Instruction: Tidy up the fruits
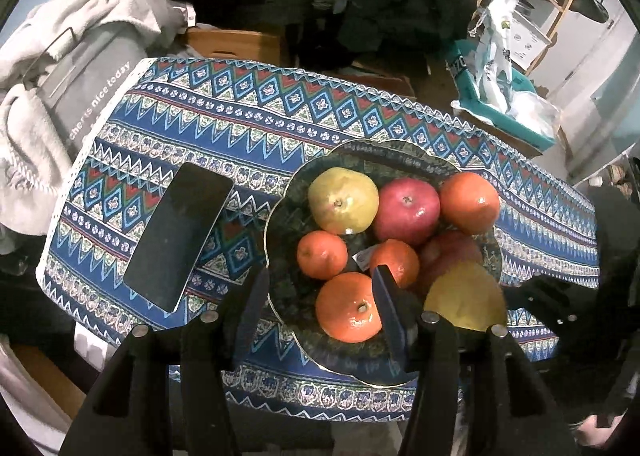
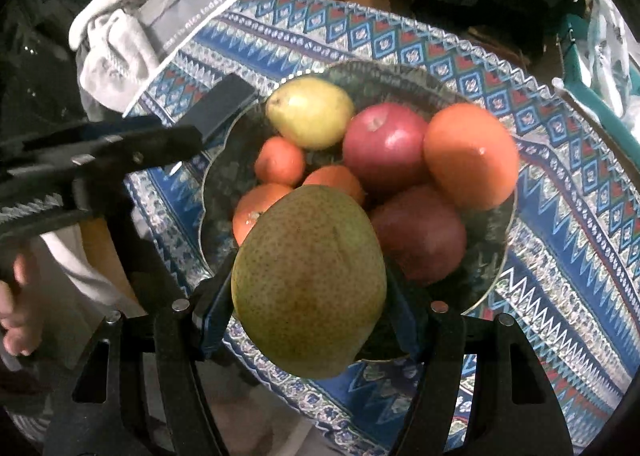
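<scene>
A dark patterned glass bowl [image 1: 276, 216] stands on the blue patterned tablecloth [image 1: 240, 116]. In it lie a yellow pear [image 1: 342, 200], a red apple [image 1: 406, 210], a second apple [image 2: 420, 232], a big orange [image 1: 468, 202] and several smaller oranges [image 1: 322, 254]. My left gripper [image 1: 320, 296] hovers open over the bowl's near edge, above an orange [image 1: 348, 308] that its pads do not touch. My right gripper [image 2: 308, 316] is shut on a large green-yellow pear [image 2: 308, 280], held over the near rim of the bowl [image 2: 496, 256].
A black phone [image 1: 178, 236] lies on the cloth left of the bowl. Grey clothing [image 1: 60, 76] is piled off the table's left end. A teal box with plastic bags [image 1: 504, 96] sits beyond the right end. Wooden furniture [image 1: 236, 42] stands behind.
</scene>
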Demonstrator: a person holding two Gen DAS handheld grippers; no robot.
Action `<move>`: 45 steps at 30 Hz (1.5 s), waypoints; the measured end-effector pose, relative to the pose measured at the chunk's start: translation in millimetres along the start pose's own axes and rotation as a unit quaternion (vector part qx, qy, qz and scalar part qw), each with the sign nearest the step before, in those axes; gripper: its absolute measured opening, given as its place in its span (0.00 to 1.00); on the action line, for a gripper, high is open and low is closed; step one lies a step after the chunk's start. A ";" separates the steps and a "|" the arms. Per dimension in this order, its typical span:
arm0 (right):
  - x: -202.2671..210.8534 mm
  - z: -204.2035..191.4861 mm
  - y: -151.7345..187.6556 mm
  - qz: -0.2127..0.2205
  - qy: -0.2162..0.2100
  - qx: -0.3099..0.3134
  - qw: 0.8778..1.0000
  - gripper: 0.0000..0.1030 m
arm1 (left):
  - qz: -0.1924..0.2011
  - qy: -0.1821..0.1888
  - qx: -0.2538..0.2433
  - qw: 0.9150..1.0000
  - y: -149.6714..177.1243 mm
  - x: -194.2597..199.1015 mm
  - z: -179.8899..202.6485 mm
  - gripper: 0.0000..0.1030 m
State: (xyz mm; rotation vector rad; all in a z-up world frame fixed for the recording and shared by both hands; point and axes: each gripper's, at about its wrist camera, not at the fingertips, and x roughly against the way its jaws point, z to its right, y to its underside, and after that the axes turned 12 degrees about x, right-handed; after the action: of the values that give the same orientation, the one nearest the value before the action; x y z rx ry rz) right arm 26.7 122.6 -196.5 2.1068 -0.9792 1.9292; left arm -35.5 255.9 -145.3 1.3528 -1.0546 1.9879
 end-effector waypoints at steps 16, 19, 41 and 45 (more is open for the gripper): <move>45.2 0.7 -4.4 0.050 0.032 0.003 0.998 0.67 | 0.024 0.011 -0.012 1.000 9.4 24.8 8.3 0.62; 64.3 4.6 -6.1 0.066 0.048 -0.002 0.997 0.68 | 0.037 0.013 -0.019 0.999 9.5 32.8 13.0 0.65; 180.4 19.6 16.0 0.166 0.127 -0.014 0.978 0.73 | 0.110 0.069 -0.057 0.990 14.7 90.1 54.2 0.80; 191.9 20.0 23.6 0.177 0.139 -0.012 0.974 0.78 | 0.125 0.083 -0.064 0.987 18.0 102.5 63.2 0.84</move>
State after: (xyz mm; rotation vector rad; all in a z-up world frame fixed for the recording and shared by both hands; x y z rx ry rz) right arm 26.9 22.5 -29.8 1.6722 -1.3757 2.2780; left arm -53.9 192.3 -43.1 1.0098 -1.3005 2.1271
